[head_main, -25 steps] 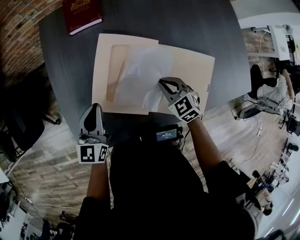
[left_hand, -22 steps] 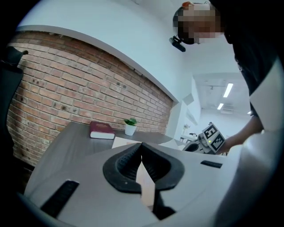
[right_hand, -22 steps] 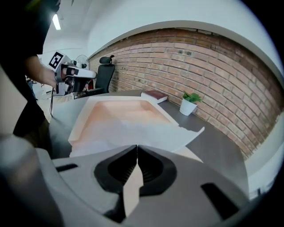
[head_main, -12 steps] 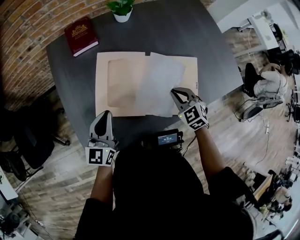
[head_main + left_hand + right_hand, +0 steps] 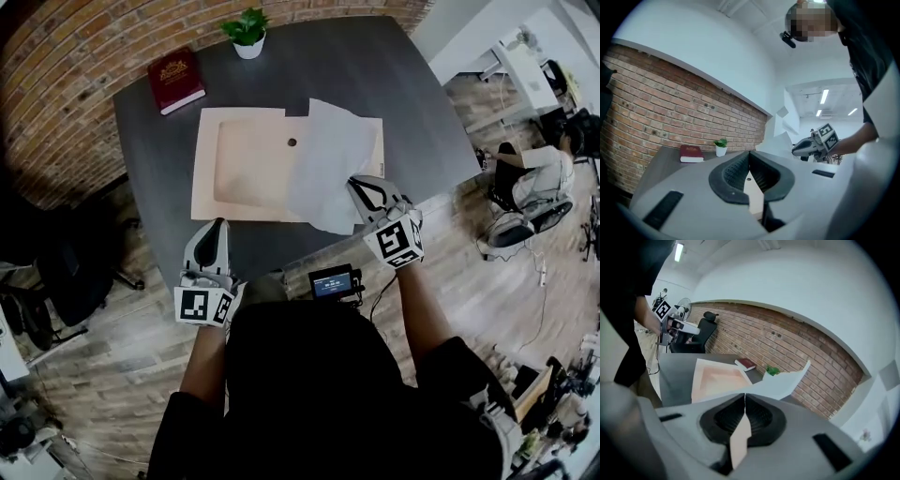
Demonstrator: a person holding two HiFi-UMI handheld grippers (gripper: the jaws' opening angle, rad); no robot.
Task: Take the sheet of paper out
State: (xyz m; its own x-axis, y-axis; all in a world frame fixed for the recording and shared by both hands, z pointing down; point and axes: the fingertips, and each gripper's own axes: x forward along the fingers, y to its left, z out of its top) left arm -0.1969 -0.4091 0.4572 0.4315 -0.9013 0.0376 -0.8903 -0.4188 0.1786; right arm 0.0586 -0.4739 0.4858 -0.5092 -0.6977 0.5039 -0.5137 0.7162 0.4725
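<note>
Pulled sheet of paper (image 5: 328, 159) up off folder (image 5: 239, 164) since a second ago, clenched in right tongs (image 5: 357, 186) (near corner). Kept left tongs (image 5: 220, 225) clamped empty, at table (image 5: 394, 84) edge.

We've got a red brick wall (image 5: 66, 66) curving behind a dark grey worktop (image 5: 394, 94), pale wood-plank floor (image 5: 103, 375) all round, a black office chair (image 5: 707, 331) by the bricks, white wall (image 5: 693, 42) above, ceiling strip lights (image 5: 824, 96) on.
</note>
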